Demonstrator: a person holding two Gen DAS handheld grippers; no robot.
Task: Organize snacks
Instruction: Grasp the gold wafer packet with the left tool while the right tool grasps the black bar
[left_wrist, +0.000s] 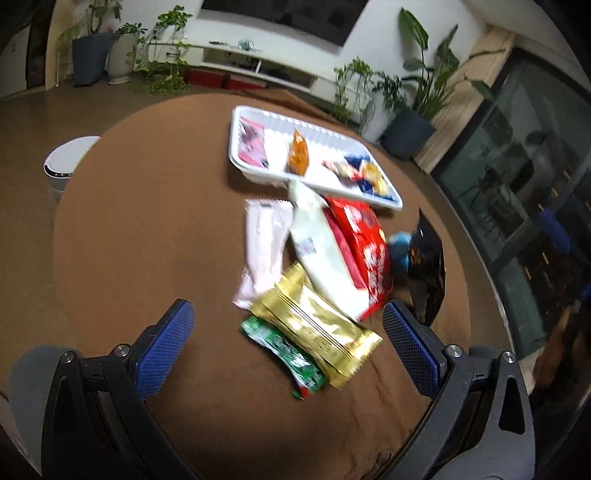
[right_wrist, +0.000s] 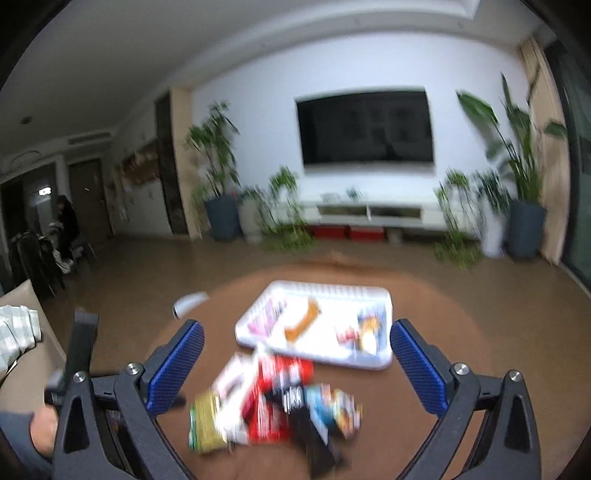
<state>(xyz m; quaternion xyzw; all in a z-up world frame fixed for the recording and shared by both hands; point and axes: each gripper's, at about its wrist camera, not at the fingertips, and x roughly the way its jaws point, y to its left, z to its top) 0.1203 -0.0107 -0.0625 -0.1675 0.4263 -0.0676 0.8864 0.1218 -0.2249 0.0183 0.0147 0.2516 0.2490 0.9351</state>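
Both my left gripper (left_wrist: 288, 325) and right gripper (right_wrist: 297, 341) hung spread, empty, above snack packets (left_wrist: 325, 266) beside the white tray's (left_wrist: 236, 147) near edge

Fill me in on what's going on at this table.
A person is sorting snacks with two handheld grippers. The left gripper and right gripper both hang open and empty above a loose pile on the brown round table: gold packet, green packet, red bag, white bag, pink wrapper. The white tray behind holds only a few snacks, so most remain unsorted.
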